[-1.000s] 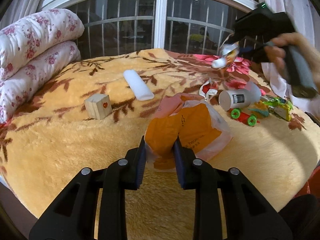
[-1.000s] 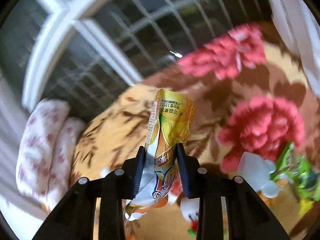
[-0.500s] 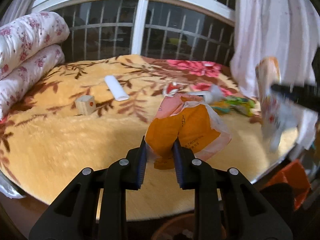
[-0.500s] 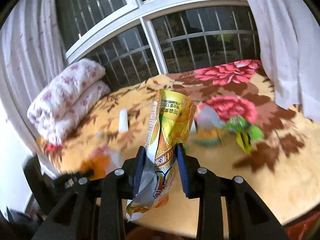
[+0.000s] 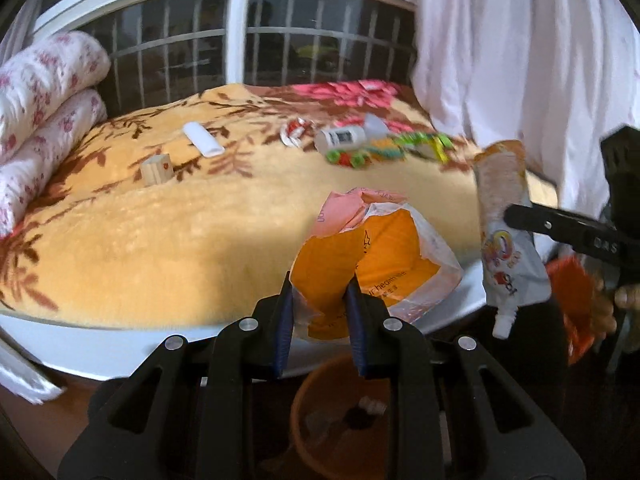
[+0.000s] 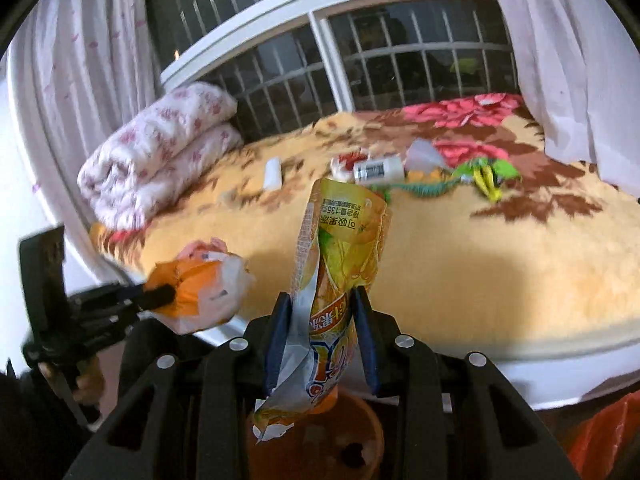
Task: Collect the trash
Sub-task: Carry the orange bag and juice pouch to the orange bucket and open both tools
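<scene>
Left gripper [image 5: 320, 320], in its own view, pinches the torn orange bag [image 5: 372, 264] just above the brown bin [image 5: 340, 420] beside the bed [image 5: 200, 240].

Right gripper [image 6: 322, 340], in its view, clamps the yellow juice pouch [image 6: 340, 248] over the same bin [image 6: 360, 440].

Judged step: carrying trash to drop. Next, both grips should release directly over the bin's mouth.

wooden block [image 5: 157, 168] on blanket [image 5: 160, 240] | folded quilt [image 5: 36, 96] | curtain [image 5: 520, 60] | window [image 5: 240, 40]
</scene>
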Demonstrator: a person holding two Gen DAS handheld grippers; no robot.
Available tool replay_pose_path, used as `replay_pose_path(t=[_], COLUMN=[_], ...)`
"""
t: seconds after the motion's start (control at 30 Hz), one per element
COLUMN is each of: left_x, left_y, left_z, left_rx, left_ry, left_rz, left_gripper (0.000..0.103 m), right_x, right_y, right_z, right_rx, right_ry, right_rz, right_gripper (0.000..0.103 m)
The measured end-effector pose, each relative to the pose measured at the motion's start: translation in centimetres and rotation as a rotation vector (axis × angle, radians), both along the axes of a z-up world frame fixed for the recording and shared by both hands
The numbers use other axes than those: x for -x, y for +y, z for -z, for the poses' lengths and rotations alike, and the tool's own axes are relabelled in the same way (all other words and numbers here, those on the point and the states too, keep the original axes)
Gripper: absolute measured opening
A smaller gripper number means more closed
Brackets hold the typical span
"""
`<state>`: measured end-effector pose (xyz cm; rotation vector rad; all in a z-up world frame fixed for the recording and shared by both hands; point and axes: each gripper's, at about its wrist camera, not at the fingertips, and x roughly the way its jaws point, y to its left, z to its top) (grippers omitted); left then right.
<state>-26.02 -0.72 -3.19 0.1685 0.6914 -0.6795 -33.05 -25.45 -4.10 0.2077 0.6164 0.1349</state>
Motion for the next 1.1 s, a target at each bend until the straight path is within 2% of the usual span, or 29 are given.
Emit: replay_pose_path(t=[0.2,0.37,0.57,0.77,1.1], left_x=[3.8,4.4,3.2,1.4,-0.6], left_y=[-0.5,-0.5,-0.4,-0.6,-1.9], left_z=[1.9,4.0,7.0,10.3,14.8], left_rx=[-0.102,-0.142,-0.164,-0.186,-0.289], left_ry=[0.000,0.051,0.151,0.294,0.440], left_rz=[0.095,0.124,0.127,0.126,0.113], left_gripper=[0.023,0.023,0.023,0.023,0.023], right_x=[2.1,2.7,2.2,1.3,-0.5], right_y=[1.1,2.2,2.5,3.0,3.6], right_z=[4.3,7.3,10.4,12.6,16.7], right_rx=[0.003,0.059,0.054,0.042,0.029], right_ry=[0.119,0.187,0.260,0.325,0.457], right_rz=[-0.040,-0.053,-0.057,-0.080,-0.121], right_gripper=[0.032,0.032,0.032,0.032,0.032])
